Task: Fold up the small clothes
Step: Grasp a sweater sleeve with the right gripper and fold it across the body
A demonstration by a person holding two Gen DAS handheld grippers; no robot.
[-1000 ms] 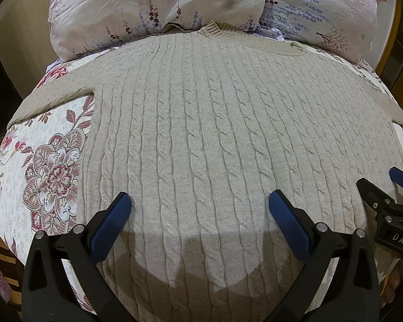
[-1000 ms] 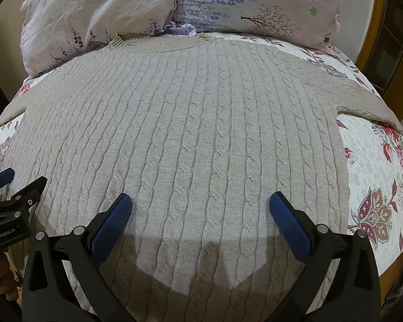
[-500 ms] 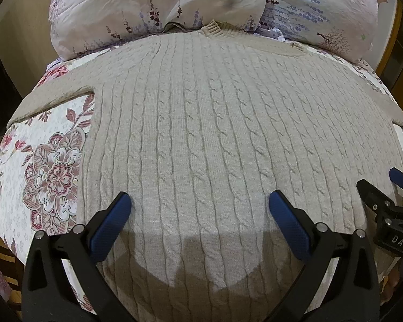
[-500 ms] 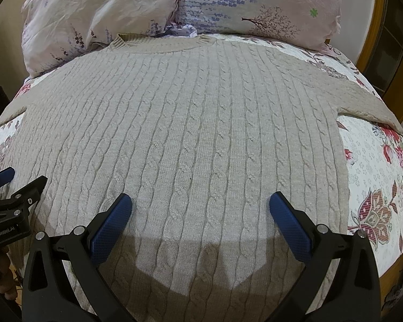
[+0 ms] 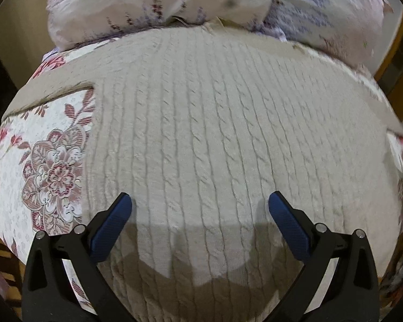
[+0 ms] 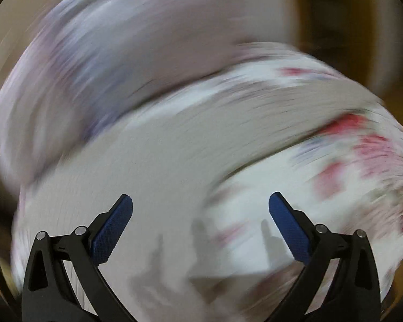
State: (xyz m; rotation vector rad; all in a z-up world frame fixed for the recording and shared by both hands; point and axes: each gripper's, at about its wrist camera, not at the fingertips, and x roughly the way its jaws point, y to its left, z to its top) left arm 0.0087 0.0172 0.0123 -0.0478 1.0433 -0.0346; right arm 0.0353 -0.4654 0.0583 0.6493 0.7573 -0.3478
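The left gripper (image 5: pixel 200 205) with blue-padded black fingers is held spread wide above the hem of the beige cable-knit sweater (image 5: pixel 215 139), which is laid flat on the floral bedspread (image 5: pixel 48 171). The right gripper (image 6: pixel 200 205) is spread too, its view badly blurred. Beyond the collar, pale floral pillows (image 5: pixel 161 2) are seen

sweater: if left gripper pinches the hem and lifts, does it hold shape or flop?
Probably flops: the sweater is soft cable knit lying limp on the quilt. Thick knit suggests it sags heavily. The left gripper is open, touching nothing.
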